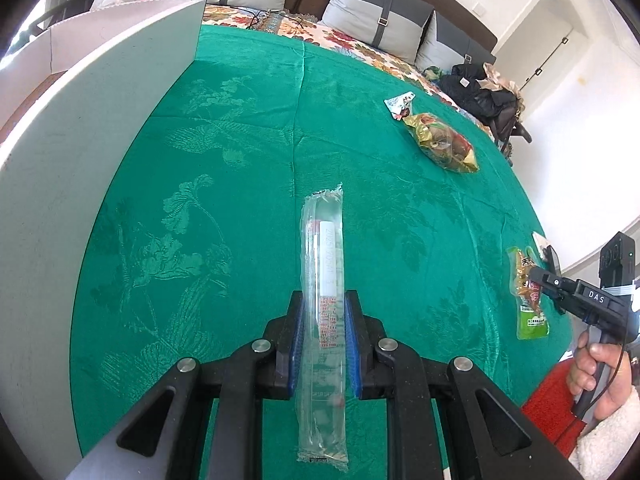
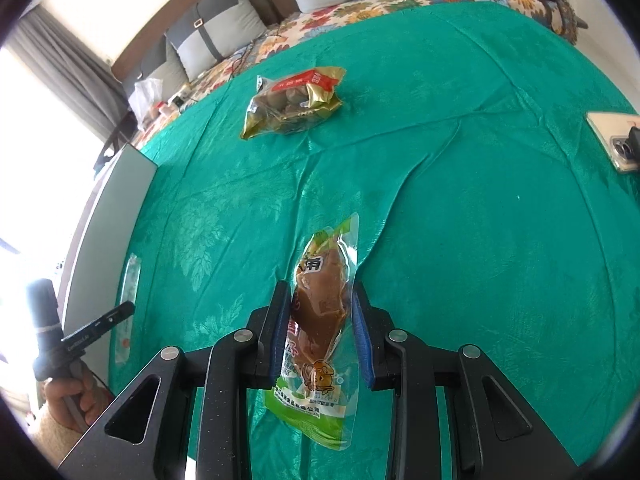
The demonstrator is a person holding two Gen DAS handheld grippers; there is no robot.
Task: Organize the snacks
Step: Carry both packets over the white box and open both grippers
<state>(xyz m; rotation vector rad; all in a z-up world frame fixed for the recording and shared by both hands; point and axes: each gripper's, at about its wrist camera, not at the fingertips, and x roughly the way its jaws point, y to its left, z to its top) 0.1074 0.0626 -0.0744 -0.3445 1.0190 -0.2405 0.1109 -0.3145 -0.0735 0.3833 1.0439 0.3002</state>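
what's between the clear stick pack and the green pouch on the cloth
Only bare green cloth lies between the clear stick pack and the green pouch, shown in the left wrist view.

My left gripper [image 1: 324,344] and right gripper [image 2: 320,332] are black, with blue ribbed pads [image 1: 297,354] and silver round screws [image 1: 261,345]. At the left view's right edge, white "DAS" lettering [image 1: 593,297]; bare hand [image 1: 600,376], fluffy cream sleeve [image 1: 608,446].

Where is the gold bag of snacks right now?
The gold snack bag lies on the green cloth far ahead of the right gripper, towards the pillows. In the left wrist view it sits upper right, beside a small torn wrapper.
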